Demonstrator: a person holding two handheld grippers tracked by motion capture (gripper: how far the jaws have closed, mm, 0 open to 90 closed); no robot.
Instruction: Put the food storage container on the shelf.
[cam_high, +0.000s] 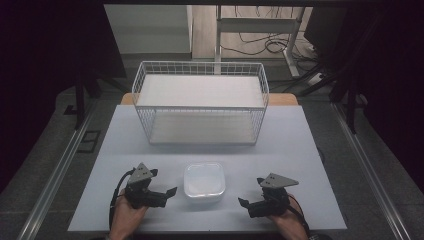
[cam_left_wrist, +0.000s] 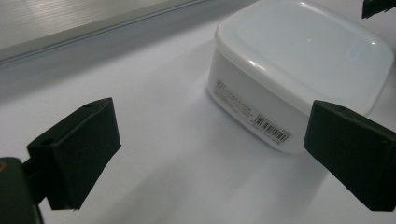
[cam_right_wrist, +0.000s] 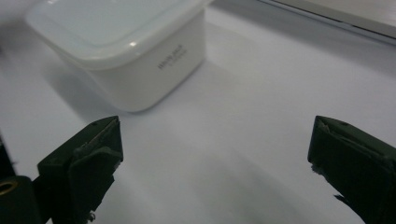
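At the bottom edge of the high view two hands come in, cut off at the wrist, each holding a set of tongs low over the pale grey bench (cam_high: 300, 150). The left tongs (cam_high: 172, 191) sit lower left of centre and point right; the right tongs (cam_high: 243, 202) sit lower right of centre and point left. Both stand wide with nothing between the jaws: in the left gripper view the left tongs (cam_left_wrist: 210, 154) show bare bench between their pads, and the right tongs (cam_right_wrist: 215, 163) show the same in the right gripper view.

Between the two tongs, just below the middle of the high view, rests a white lidded box (cam_high: 204, 181), square with rounded corners, flat on the bench and touched by neither. In the left gripper view the box (cam_left_wrist: 299, 70) lies upper right, just beyond the jaws, with a barcode label on its near side; the print is too small to read. In the right gripper view it (cam_right_wrist: 121, 51) lies upper left, with small lettering on its wall that cannot be made out, and its far edge is cut off by the frame.

Open bench runs all round the box, with a clear strip between it and a white wire basket (cam_high: 200, 102) standing farther back at upper centre, on a white tray-like base. Beyond the bench's far edge lie a grey floor, cables and a metal frame; both sides of the picture are dark.
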